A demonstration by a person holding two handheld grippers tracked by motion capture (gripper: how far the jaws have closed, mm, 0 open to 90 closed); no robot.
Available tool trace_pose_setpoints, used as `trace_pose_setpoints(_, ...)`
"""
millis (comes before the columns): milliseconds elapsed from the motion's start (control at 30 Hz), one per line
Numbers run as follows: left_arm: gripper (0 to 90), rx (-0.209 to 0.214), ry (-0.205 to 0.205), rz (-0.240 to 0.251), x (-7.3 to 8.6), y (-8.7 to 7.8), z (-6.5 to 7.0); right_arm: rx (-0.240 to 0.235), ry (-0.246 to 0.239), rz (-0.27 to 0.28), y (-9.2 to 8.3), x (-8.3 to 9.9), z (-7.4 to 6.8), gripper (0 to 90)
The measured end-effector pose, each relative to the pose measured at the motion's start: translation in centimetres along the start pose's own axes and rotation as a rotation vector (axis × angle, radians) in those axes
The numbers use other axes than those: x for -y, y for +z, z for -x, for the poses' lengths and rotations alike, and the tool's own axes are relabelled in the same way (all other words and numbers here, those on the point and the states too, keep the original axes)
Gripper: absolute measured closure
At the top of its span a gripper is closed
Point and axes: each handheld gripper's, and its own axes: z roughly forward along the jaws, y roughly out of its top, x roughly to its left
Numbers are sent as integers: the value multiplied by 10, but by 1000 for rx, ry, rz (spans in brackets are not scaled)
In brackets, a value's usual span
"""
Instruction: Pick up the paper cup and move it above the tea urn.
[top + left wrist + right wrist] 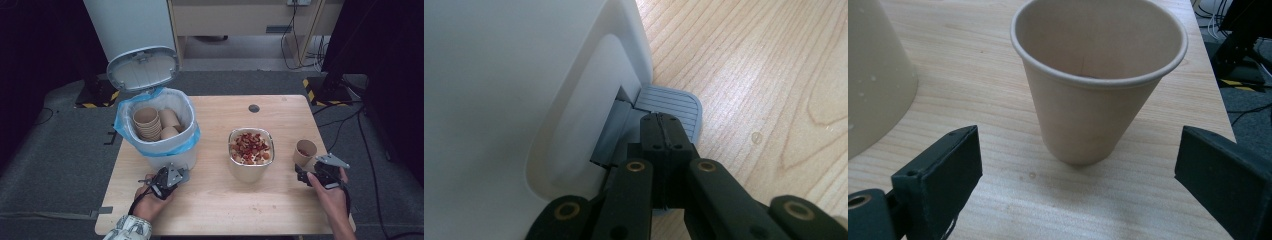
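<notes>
Left tongs [663, 131] clenched, tips pressing the grey pedal [674, 102] of the white bin [165, 150], lid raised. Pale wood desk [215, 200] on grey carpet. Right tongs [1078, 165] released, paper cup [1098, 75] upright just ahead, between jaws.

Light wooden table [973, 90] under the right gripper [1078, 175], fine grain, smooth and faintly sheeny; straight ahead of its matt black jaws a brown paper cup [1098, 85], dull finish, rolled rim; off to its left a cream container [873, 80], smooth, looks plastic; by the left gripper [663, 131], jaws pressed together, a ribbed grey plastic pedal [674, 102] just beyond its tips; beside it the bin [499, 90], smooth white plastic, softly glossy; thin blue plastic liner [125, 125].
</notes>
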Motion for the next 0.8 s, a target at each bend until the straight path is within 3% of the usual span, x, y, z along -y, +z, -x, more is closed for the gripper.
trace_pose_setpoints(233,896,0,0,0,0,0,0,-20,22,36,0,-3,0,51)
trace_pose_setpoints(633,896,1,0,0,0,0,0,-6,23,51,10,-12,0,55)
trace_pose_setpoints(700,896,3,-2,1,0,0,0,24,-16,40,15,-14,-1,60)
trace_pose_setpoints(767,896,3,-2,1,0,0,0,19,3,47,20,-18,-1,60)
trace_pose_setpoints(800,896,3,-1,1,0,0,0,38,-12,45,24,-20,-2,66)
